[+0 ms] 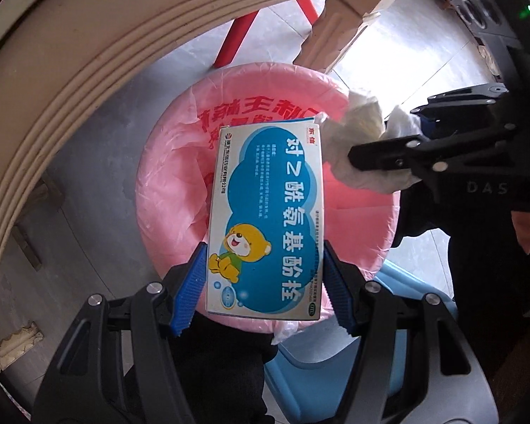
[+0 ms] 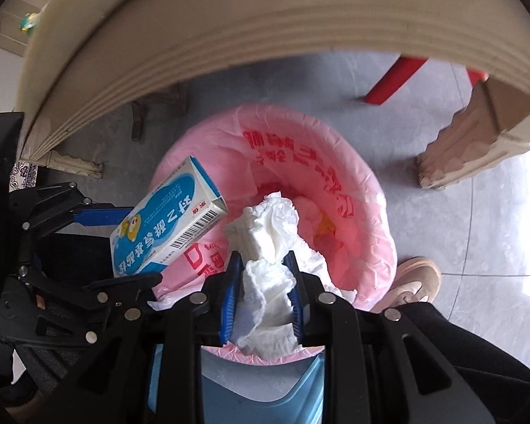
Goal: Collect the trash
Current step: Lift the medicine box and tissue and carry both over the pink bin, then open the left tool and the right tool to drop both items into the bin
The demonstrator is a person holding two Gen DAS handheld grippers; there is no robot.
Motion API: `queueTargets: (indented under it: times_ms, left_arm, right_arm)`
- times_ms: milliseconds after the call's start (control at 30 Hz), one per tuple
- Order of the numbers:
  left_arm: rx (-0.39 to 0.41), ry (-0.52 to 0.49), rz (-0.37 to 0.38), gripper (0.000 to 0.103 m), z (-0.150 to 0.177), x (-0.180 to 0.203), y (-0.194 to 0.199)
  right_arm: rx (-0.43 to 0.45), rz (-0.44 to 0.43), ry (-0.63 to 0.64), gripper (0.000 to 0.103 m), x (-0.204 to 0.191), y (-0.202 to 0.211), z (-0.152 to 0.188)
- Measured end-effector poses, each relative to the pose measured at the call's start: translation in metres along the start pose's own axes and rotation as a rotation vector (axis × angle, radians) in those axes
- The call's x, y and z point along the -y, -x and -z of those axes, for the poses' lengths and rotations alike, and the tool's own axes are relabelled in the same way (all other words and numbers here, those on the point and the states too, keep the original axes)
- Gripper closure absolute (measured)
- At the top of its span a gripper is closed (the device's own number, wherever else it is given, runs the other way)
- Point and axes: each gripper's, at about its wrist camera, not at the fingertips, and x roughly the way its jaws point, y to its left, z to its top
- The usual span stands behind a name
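Observation:
My left gripper (image 1: 265, 261) is shut on a blue-and-white medicine box (image 1: 268, 212) with a cartoon bear, held over the open trash bin lined with a pink bag (image 1: 173, 176). My right gripper (image 2: 263, 265) is shut on a crumpled white tissue (image 2: 268, 233), also held above the bin's pink liner (image 2: 353, 212). In the left wrist view the right gripper (image 1: 367, 155) comes in from the right with the tissue (image 1: 364, 130). In the right wrist view the left gripper (image 2: 123, 243) holds the box (image 2: 166, 226) at the left.
The beige table edge (image 1: 70, 81) curves over the bin. A carved table leg (image 2: 470, 145) and a red stool leg (image 2: 395, 77) stand on the grey tiled floor behind. The bin's blue body (image 2: 265, 388) is below. A shoe (image 2: 417, 279) is to the right.

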Motion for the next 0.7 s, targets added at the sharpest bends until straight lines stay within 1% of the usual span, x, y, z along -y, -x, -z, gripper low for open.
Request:
queueTargets:
  times_ms: [100, 400, 433, 467, 500, 533, 567, 700]
  left_arm:
    - [-0.005, 0.01, 0.001, 0.041, -0.002, -0.003, -0.002]
    - [-0.023, 0.012, -0.006, 0.041, -0.003, -0.003, -0.004]
    - [-0.021, 0.012, -0.004, 0.041, -0.003, -0.002, -0.003]
    - [-0.018, 0.012, -0.006, 0.041, -0.004, -0.002, -0.004]
    - [-0.015, 0.013, -0.009, 0.041, -0.004, -0.003, -0.003]
    - [-0.013, 0.019, -0.008, 0.041, -0.005, -0.003, -0.002]
    - [-0.011, 0.03, -0.002, 0.041, -0.006, -0.006, -0.001]
    - [-0.003, 0.06, 0.005, 0.041, -0.008, -0.013, 0.003]
  right_arm:
    - [-0.014, -0.016, -0.008, 0.078, 0.002, -0.006, -0.001]
    - [-0.029, -0.016, 0.011, 0.077, -0.005, -0.016, -0.001]
    - [-0.029, -0.018, 0.011, 0.073, -0.005, -0.017, -0.001]
    - [-0.028, -0.018, 0.01, 0.065, -0.006, -0.017, -0.002]
    - [-0.022, -0.008, 0.006, 0.06, -0.006, -0.017, -0.002]
    - [-0.017, 0.0, 0.003, 0.045, -0.006, -0.017, -0.002]
    - [-0.009, 0.004, 0.002, 0.036, -0.006, -0.016, -0.002]
    - [0.013, 0.002, -0.004, 0.036, -0.004, -0.011, -0.004]
